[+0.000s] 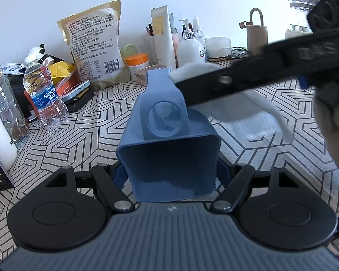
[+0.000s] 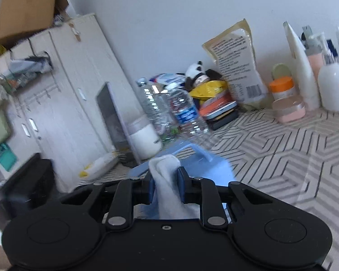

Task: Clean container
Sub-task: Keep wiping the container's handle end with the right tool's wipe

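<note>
Container (image 1: 169, 158) clamped in my left gripper (image 1: 169, 180), steadied for wiping. Right gripper (image 2: 165, 180) pinches white cloth (image 2: 165, 174) vs. its top handle (image 1: 158, 74).

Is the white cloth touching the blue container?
Touching: the left wrist view shows the white cloth pressed against the blue container near its far end.

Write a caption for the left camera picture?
Left fingers hold a blue container while a white cloth wipes its handle.
</note>
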Motion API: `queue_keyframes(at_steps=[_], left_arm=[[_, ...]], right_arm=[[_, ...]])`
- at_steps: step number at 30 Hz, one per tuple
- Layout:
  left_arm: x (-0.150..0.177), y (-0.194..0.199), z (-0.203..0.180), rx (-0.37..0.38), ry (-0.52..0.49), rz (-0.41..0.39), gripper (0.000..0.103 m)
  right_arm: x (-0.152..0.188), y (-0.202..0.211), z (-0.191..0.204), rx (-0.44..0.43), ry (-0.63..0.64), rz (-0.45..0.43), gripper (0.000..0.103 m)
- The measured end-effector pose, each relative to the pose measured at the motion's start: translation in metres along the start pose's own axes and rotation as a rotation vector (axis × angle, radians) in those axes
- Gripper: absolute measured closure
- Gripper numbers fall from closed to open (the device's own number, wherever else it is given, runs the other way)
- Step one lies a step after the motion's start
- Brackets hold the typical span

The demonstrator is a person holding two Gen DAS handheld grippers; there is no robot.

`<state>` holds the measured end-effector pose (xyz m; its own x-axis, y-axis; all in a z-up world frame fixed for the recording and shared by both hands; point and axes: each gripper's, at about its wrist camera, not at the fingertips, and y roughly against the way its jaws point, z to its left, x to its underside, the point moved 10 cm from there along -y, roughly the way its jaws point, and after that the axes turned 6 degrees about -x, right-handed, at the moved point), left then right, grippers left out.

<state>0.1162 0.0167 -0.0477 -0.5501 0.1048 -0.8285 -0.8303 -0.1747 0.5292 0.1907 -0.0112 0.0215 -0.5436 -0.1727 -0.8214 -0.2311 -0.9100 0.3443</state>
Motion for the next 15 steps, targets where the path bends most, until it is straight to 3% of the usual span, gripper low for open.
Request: queue_keyframes(at_steps=[15], left_arm=[[-0.0009, 0.0015, -0.002, 0.0, -0.001, -0.004, 0.027]], right_arm=[[0.0067, 0.0046, 0.0085, -0.066, -0.022, 0.01, 0.081]])
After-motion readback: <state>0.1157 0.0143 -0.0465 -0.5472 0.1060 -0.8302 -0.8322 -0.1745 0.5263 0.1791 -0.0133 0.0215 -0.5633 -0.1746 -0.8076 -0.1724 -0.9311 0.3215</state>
